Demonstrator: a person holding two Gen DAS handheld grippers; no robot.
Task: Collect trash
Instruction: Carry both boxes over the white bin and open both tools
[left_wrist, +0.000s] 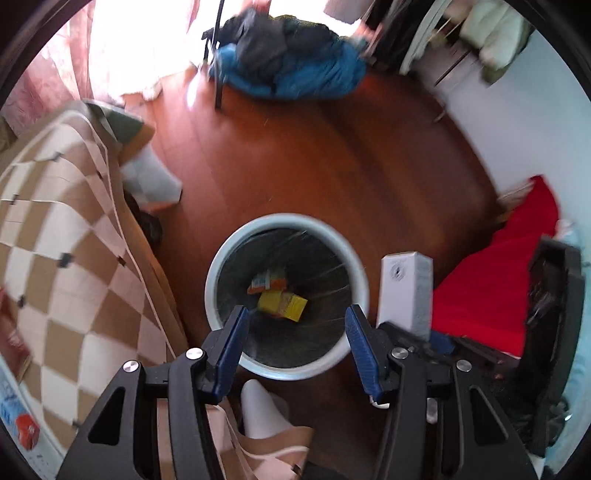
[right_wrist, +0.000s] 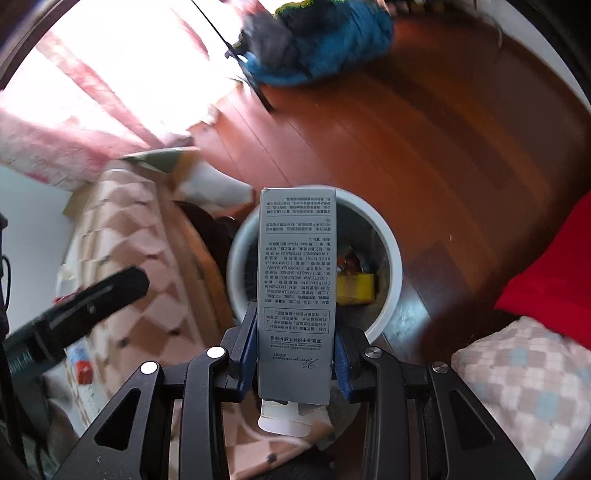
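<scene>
While your right gripper (right_wrist: 295, 354) pinches the grey carton (right_wrist: 297, 277), long axis running up the frame, the bin (right_wrist: 391, 254) lies just beyond its far end, upper right of centre. Your left gripper (left_wrist: 295, 343): spread, empty, over the same bin.

Below me, a red-brown plank floor (left_wrist: 332, 155) takes glare from a bright window (right_wrist: 122, 74) hung with pink curtains (right_wrist: 48, 147). A checked brown-and-cream bedspread (left_wrist: 55, 229) fills the left. I see a blue heap of clothes (left_wrist: 295, 74) by the far wall, a red cloth (left_wrist: 498, 280) at right against a pale wall (left_wrist: 517, 129).
</scene>
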